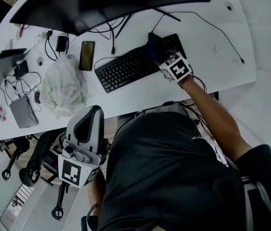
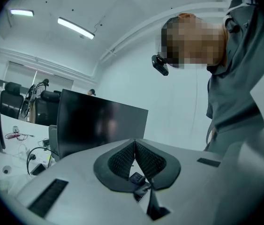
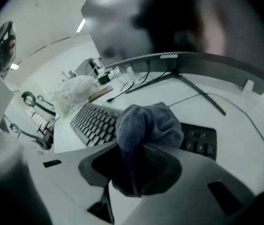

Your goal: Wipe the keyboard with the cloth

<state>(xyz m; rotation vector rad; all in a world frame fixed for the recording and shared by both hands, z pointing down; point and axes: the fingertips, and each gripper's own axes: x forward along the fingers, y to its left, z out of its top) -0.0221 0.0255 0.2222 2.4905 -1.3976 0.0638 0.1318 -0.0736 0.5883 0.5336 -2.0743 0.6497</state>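
Up in the centre-right of the head view, the right gripper point(image 1: 163, 56) is out over the black keyboard point(image 1: 125, 69), which lies at a slant on the white bench point(image 1: 174, 95). Its fingers are clenched on the dark blue cloth point(image 1: 154, 46). The right gripper view shows it plainly: the cloth point(image 3: 146, 123) bunches up in a rounded wad above the right gripper point(image 3: 139, 146), pinched at its lower end between the two ribbed pads, and the keyboard point(image 3: 94, 123) runs away to the left behind it. The wad sits over the keyboard's right-hand end, by the number keys – whether it actually presses on the keys, I cannot tell. Down at the lower left of the head view, the left gripper point(image 1: 93, 113) hangs off the bench's near edge, well apart from the keyboard. In its own view the left gripper point(image 2: 134, 143) points upward at a dark monitor point(image 2: 101, 125) – its fingers clenched together, tip to tip, with nothing between them.
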